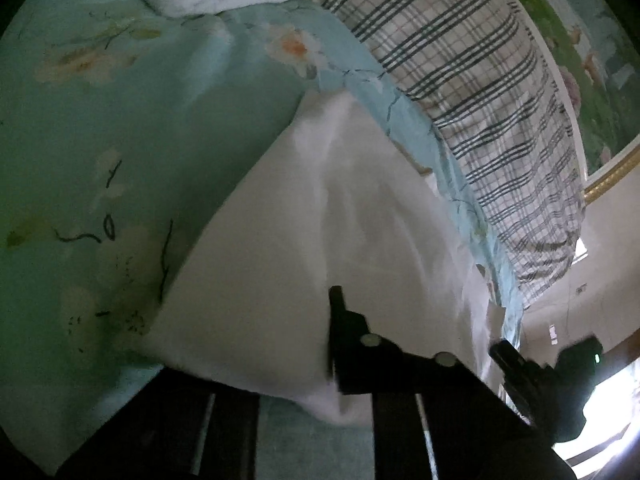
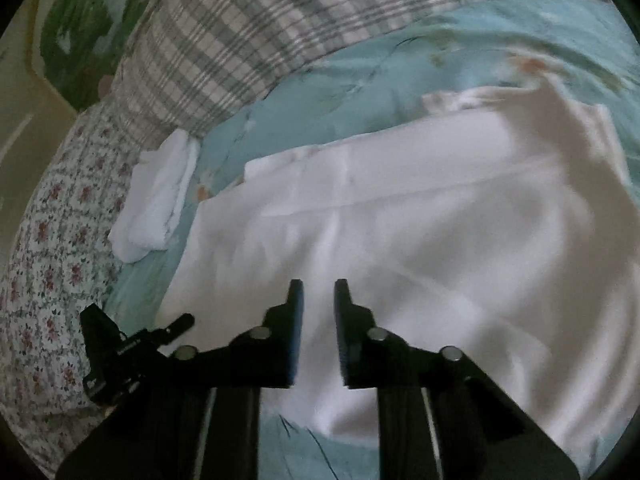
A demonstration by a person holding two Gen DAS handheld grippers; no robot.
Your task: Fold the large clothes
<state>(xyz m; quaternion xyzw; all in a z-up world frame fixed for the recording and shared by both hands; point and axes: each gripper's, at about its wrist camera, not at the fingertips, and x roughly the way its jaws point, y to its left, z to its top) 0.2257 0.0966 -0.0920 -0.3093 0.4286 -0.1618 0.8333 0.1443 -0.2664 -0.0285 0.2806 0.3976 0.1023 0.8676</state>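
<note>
Right gripper [image 2: 318, 292] hangs over the one white garment [image 2: 420, 240], its two fingers a narrow gap apart with nothing pinched between them. Left gripper [image 1: 320, 320] shows only one finger [image 1: 340, 312] clearly, the other hidden under white cloth, so whether it is clamped on the fabric cannot be told. That garment [image 1: 320, 220] lies spread across the bed's pale blue floral sheet [image 1: 120, 120]. Behind it sits one large plaid pillow [image 2: 240, 40], beside that one small-flowered pillow [image 2: 52, 240]. One smaller folded white cloth [image 2: 156, 200] rests near the garment's edge, apart from it.
</note>
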